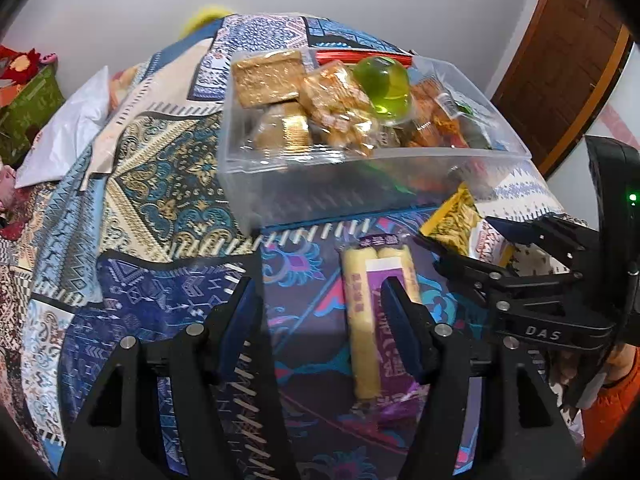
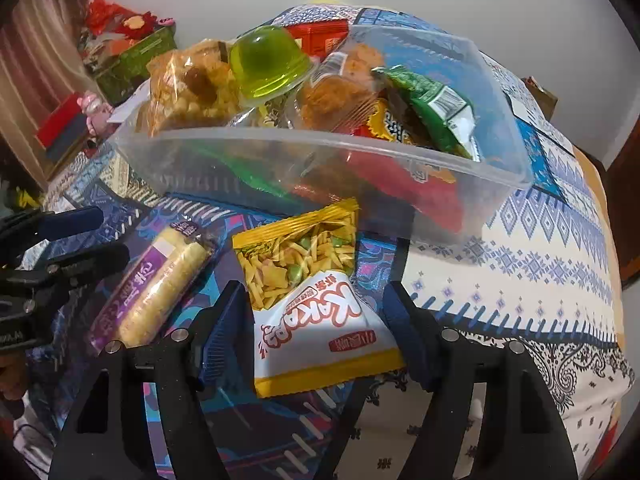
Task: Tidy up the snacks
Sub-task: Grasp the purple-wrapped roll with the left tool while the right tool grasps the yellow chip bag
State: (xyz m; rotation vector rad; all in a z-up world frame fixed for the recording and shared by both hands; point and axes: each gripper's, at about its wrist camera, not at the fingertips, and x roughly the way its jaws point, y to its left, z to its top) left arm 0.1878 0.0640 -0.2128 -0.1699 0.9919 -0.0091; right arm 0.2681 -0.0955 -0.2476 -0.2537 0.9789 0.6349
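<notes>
A clear plastic box [image 1: 360, 184] [image 2: 472, 196] on a patterned cloth holds several wrapped snacks and a green jelly cup [image 1: 384, 84] [image 2: 268, 68]. A purple pack of yellow rolls [image 1: 372, 312] [image 2: 156, 292] lies in front of the box. My left gripper [image 1: 320, 296] is open above the cloth, its right finger over the pack. A yellow and white snack bag [image 2: 316, 308] [image 1: 460, 224] lies between the open fingers of my right gripper [image 2: 316, 304].
The table is covered by a patchwork cloth [image 1: 160, 184] [image 2: 540, 280]. A white bag [image 1: 68, 132] and a green box [image 1: 28, 112] [image 2: 132, 60] sit at the far left. A brown door [image 1: 560, 60] stands at the right.
</notes>
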